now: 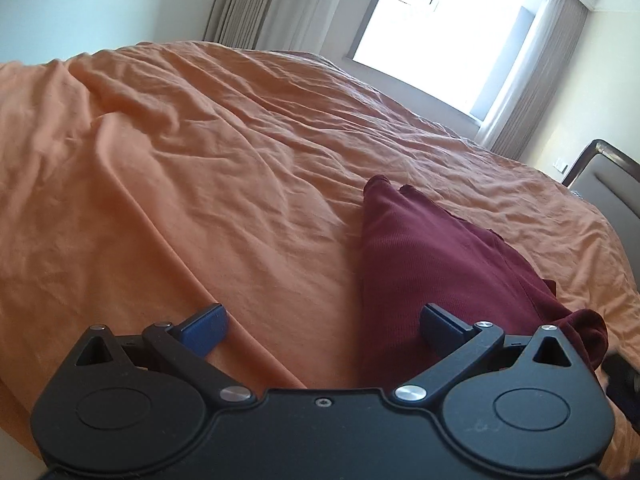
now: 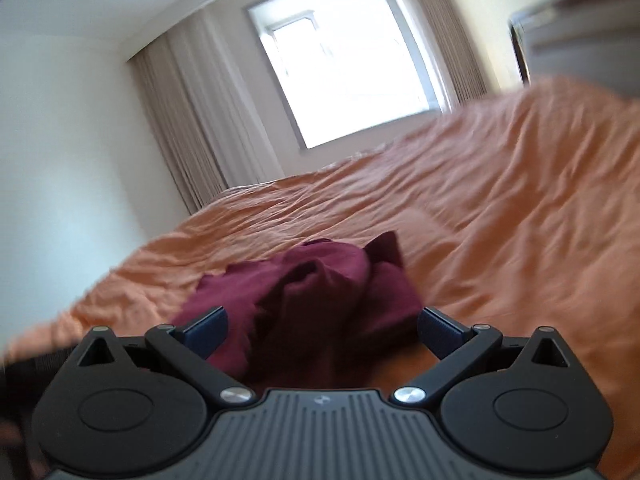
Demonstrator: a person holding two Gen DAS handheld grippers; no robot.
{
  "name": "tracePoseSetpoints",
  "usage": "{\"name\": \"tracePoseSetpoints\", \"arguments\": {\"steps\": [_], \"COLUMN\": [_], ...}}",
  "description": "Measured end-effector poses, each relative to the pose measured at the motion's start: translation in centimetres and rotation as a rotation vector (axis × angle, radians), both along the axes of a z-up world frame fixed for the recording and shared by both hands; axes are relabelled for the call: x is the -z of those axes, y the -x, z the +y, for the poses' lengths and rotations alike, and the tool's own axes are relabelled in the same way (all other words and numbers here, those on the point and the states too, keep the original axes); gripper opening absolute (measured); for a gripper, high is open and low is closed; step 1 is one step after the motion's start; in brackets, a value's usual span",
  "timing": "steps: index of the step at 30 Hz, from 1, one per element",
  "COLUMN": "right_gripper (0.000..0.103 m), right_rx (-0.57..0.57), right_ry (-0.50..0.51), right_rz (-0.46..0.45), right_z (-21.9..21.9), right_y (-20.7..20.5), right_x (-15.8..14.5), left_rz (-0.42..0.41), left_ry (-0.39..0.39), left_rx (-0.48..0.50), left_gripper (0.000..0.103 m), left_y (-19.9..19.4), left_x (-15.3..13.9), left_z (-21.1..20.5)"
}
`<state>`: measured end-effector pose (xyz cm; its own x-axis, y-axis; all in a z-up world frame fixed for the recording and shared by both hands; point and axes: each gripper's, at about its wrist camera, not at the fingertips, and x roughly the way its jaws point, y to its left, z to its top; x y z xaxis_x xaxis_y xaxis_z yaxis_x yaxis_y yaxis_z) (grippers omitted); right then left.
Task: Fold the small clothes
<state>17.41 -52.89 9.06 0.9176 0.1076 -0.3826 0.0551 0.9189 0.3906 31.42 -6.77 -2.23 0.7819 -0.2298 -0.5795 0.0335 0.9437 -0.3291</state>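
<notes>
Clothes first: one dark red piece of clothing (image 1: pixel 440 264) lies in a crumpled heap on the orange bedsheet (image 1: pixel 200 160). The left claw (image 1: pixel 324 326) has its blue fingers spread wide and holds nothing; the red cloth sits just by its right finger. The right claw (image 2: pixel 322 330) is spread wide too, with the bunched red cloth right in front between its fingers. Behind the bed are a bright window (image 2: pixel 344 76) and long curtains (image 2: pixel 188 120).

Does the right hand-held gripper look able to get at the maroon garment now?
Probably yes: the right hand-held gripper is open, the crumpled maroon garment lies just ahead on the orange bedspread, and nothing is between them.
</notes>
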Motion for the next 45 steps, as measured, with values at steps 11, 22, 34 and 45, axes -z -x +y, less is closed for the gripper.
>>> {"name": "tracePoseSetpoints", "arguments": {"steps": [11, 22, 34, 45], "right_gripper": [0.093, 0.023, 0.02, 0.061], "right_rx": [0.023, 0.054, 0.085, -0.081], "right_ry": [-0.094, 0.051, 0.159, 0.01], "right_rz": [0.006, -0.041, -0.034, -0.167], "right_z": [0.0, -0.8, -1.4, -2.7], "right_y": [-4.9, -5.5, -5.3, 3.8], "right_x": [1.4, 1.4, 1.9, 2.8], "left_rz": [0.003, 0.022, 0.045, 0.027], "left_ry": [-0.008, -0.023, -0.055, 0.033], "left_rx": [0.023, 0.085, 0.174, 0.128], "left_gripper": [0.102, 0.102, 0.102, 0.102], "left_y": [-0.2, -1.3, -2.1, -1.9], "left_x": [0.6, 0.6, 0.9, -0.1], "left_z": [-0.4, -1.8, -5.1, -2.9]}}
